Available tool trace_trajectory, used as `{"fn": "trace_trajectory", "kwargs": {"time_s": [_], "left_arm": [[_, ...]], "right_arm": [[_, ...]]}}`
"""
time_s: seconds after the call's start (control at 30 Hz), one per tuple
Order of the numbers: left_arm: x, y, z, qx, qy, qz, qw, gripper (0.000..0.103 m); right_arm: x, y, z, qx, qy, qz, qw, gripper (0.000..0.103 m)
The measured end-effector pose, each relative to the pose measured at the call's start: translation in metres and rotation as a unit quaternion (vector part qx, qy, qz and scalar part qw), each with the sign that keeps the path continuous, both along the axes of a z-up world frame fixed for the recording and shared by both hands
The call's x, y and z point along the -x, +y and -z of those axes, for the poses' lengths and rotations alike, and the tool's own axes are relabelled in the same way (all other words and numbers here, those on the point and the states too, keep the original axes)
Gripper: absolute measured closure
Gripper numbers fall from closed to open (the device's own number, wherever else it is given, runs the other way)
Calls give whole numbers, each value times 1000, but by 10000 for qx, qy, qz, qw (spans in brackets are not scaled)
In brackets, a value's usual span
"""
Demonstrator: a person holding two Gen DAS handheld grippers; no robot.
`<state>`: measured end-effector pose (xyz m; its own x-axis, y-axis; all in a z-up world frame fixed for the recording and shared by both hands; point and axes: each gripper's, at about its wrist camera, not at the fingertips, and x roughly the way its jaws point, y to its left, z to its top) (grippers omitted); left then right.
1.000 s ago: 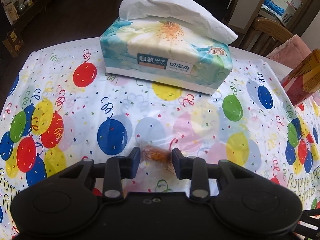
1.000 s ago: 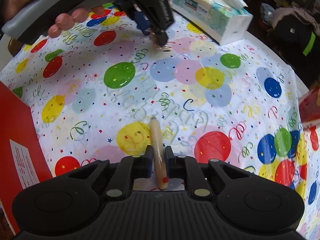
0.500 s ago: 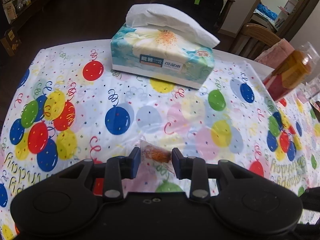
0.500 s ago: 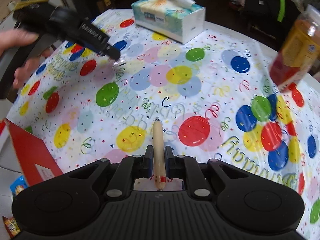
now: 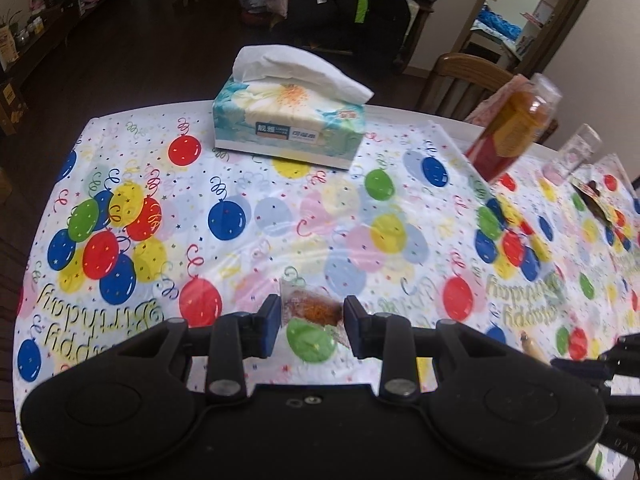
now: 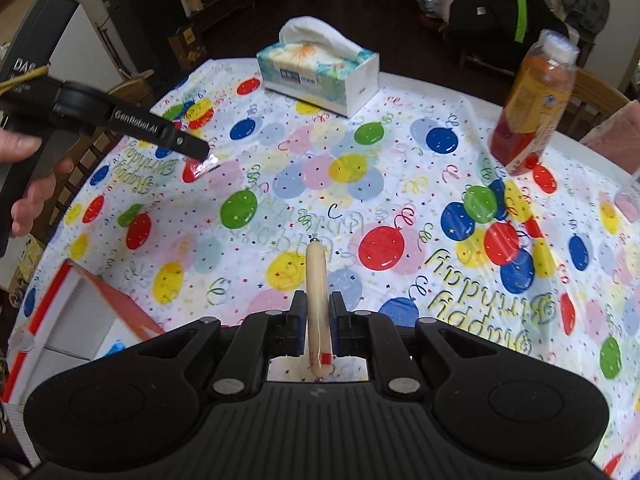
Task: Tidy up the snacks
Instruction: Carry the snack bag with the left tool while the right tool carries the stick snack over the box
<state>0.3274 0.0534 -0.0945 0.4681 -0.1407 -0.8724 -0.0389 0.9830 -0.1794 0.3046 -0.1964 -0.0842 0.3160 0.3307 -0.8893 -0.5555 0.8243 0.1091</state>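
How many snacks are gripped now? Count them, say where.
2. A wrapped sausage stick in the right gripper; a clear snack packet in the left gripper. Others may lie unseen.

left wrist view: sits behind my left gripper (image 5: 311, 322), looks forward and down along the fingers, lifted above the tablecloth (image 5: 120, 168); tissue box (image 5: 289, 130) straight ahead at the far edge.
right wrist view: behind my right gripper (image 6: 316, 322), same forward-down tilt, also raised; red-and-white box (image 6: 76, 312) near at lower left.
facing: both look toward the dark room past the table.
shared: tissue box, orange bottle (image 5: 510, 134), balloon cloth; the right view catches my left gripper at its left.
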Motion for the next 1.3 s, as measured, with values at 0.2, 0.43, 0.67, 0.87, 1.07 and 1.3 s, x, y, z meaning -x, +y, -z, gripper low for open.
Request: {"fn": "trace_trajectory", "kwargs": {"time_s": [0.2, 0.43, 0.67, 0.87, 1.07, 1.3], "left_arm": [[31, -4, -24, -4, -218, 255, 9994, 72], [66, -9, -40, 87, -278, 515, 9983, 72], [98, -13, -51, 185, -327, 711, 9968, 72], [126, -19, -56, 213, -346, 923, 9949, 72], [153, -25, -56, 238, -339, 1124, 9928, 72], [185, -33, -45, 255, -258, 1352, 9901, 72]], "right_arm": [[27, -5, -26, -70, -109, 174, 9998, 91], [59, -4, -47, -156, -197, 278, 9993, 91], [87, -4, -60, -246, -153, 450, 9986, 91], [108, -1, -65, -318, -79, 564, 9979, 91], [128, 0, -65, -473, -11, 687, 9965, 91], [152, 0, -52, -603, 166, 881, 9941, 91]]}}
